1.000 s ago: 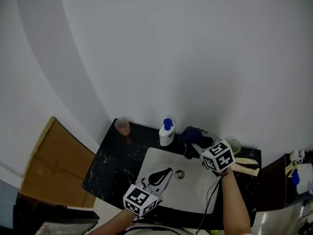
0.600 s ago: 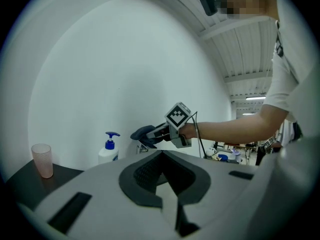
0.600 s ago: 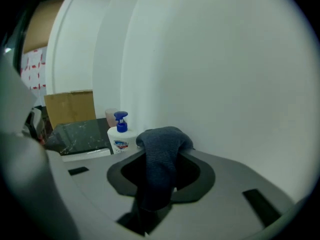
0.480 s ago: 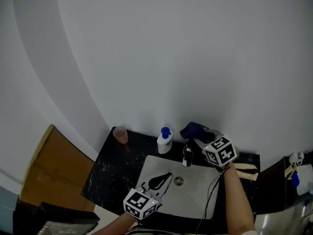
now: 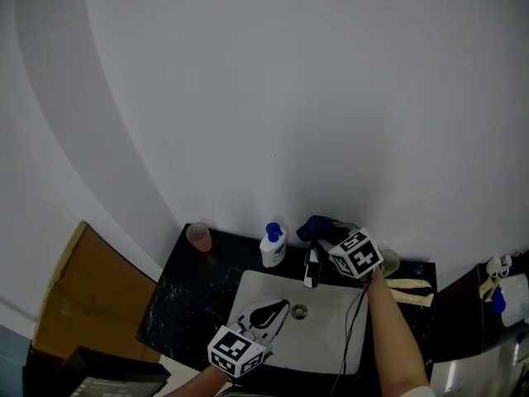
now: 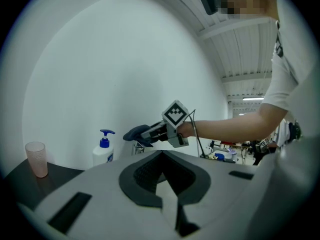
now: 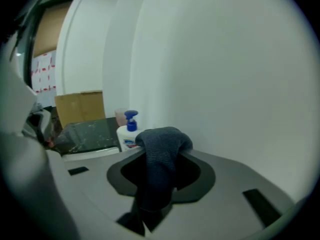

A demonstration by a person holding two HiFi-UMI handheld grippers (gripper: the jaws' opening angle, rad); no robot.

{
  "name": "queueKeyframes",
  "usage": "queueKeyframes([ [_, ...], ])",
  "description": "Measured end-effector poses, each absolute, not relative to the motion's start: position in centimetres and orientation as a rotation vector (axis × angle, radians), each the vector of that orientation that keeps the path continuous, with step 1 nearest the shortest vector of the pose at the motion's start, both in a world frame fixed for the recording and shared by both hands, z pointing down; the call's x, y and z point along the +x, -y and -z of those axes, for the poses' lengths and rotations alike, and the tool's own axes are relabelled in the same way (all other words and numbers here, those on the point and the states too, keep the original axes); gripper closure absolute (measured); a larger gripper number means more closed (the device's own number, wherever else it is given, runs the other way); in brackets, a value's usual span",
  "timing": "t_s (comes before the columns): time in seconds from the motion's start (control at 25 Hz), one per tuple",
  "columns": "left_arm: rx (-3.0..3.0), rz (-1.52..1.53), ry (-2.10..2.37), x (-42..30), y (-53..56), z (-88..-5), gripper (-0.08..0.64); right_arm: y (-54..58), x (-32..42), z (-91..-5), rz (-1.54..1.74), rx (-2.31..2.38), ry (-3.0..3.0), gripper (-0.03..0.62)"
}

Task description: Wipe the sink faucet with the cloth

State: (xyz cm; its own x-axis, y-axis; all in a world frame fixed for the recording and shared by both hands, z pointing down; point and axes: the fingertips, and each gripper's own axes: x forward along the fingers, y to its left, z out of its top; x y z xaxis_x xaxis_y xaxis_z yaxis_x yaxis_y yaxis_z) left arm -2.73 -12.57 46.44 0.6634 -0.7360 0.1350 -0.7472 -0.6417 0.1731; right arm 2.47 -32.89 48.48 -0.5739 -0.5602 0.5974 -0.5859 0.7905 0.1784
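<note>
The chrome faucet (image 5: 312, 267) stands at the back rim of the white sink (image 5: 248, 292). My right gripper (image 5: 328, 237) is shut on a dark blue cloth (image 5: 316, 227), held over the faucet's top near the wall. In the left gripper view the cloth (image 6: 134, 133) hangs just above the faucet (image 6: 137, 148); I cannot tell if they touch. The cloth (image 7: 160, 156) drapes over the right gripper's (image 7: 161, 151) jaws and hides the tips. My left gripper (image 5: 266, 313) hovers over the sink's front left, shut and with nothing in it (image 6: 161, 154).
A white soap bottle with a blue pump (image 5: 272, 246) stands left of the faucet, and a pink cup (image 5: 197, 236) further left on the black counter (image 5: 178, 300). A pale cup (image 5: 387, 261) and yellowish strips (image 5: 411, 292) lie right of the sink. A cardboard box (image 5: 74, 296) stands at the left.
My right gripper has carried the cloth a little further back over the faucet, toward the wall. The left gripper has stayed over the sink's front.
</note>
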Motion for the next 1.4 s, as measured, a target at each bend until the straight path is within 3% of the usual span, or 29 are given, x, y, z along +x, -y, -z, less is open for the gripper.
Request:
queueKeyframes([
  [0.16, 2.660, -0.076, 1.210, -3.2, 12.7, -46.5, 0.560, 34.4, 3.7, -47.5, -0.016, 0.940, 2.286, 0.471],
  [0.48, 2.670, -0.052, 1.211, -3.3, 13.3, -46.1, 0.560, 27.1, 1.7, -48.4, -0.075, 0.581, 2.410, 0.471],
  [0.8, 2.676, -0.054, 1.189, -3.0, 12.8, -46.4, 0.560, 33.9, 5.6, -47.8, -0.028, 1.059, 2.308, 0.471],
  [1.08, 2.671, -0.044, 1.188, -3.2, 13.2, -46.4, 0.560, 26.7, 2.3, -48.4, -0.058, 0.598, 2.445, 0.471],
  [1.4, 2.666, -0.033, 1.182, -3.0, 12.9, -46.2, 0.560, 34.2, 5.3, -48.3, -0.041, 1.036, 2.297, 0.471],
])
